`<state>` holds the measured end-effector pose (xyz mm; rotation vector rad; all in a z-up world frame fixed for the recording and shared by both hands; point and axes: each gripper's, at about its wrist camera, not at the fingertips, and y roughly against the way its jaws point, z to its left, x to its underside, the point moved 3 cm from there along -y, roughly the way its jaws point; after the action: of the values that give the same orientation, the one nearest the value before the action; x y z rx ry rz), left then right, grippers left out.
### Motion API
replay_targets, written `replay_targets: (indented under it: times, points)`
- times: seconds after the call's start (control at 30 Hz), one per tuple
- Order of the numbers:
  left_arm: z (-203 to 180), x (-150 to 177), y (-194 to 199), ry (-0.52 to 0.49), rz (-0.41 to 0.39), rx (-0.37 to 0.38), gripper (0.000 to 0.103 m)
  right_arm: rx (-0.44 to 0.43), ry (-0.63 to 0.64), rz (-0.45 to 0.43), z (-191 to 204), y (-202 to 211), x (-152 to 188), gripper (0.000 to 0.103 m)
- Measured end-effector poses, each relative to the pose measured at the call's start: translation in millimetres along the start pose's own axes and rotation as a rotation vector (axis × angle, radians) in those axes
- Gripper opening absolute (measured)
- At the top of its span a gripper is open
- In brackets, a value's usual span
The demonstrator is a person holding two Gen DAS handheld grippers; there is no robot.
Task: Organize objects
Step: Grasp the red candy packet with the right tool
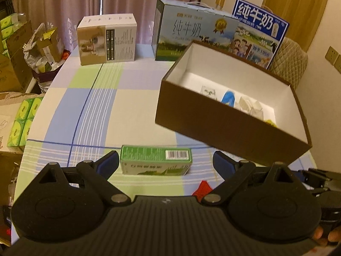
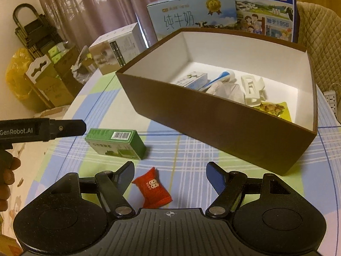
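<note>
Left gripper: jaws spread wide, small green cardboard carton w/ barcode lying flat between the fingertips, closer to the left pad, no contact visible. Right gripper: jaws spread, small red foil sachet on checked tablecloth between pads, nearer left one, not pinched. Brown open cardboard box w/ white interior ahead-right of both jaw sets, holding white plastic clip, blue-white item, yellow snack pkt.
</note>
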<state>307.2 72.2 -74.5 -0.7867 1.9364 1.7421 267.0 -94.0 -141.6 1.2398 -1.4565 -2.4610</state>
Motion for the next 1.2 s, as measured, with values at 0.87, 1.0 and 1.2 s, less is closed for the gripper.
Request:
replay_targets:
  times: [0.87, 1.0, 1.2]
  points:
    - [16, 19, -28, -0.068, 0.110, -0.098, 0.093, -0.012, 0.125, 0.118, 27, -60, 22, 0.065]
    - [20, 21, -34, -0.068, 0.127, -0.102, 0.093, -0.005, 0.148, 0.144, 29, -73, 26, 0.059]
    - [24, 25, -43, -0.085, 0.142, -0.117, 0.093, 0.009, 0.195, 0.166, 33, -86, 30, 0.054]
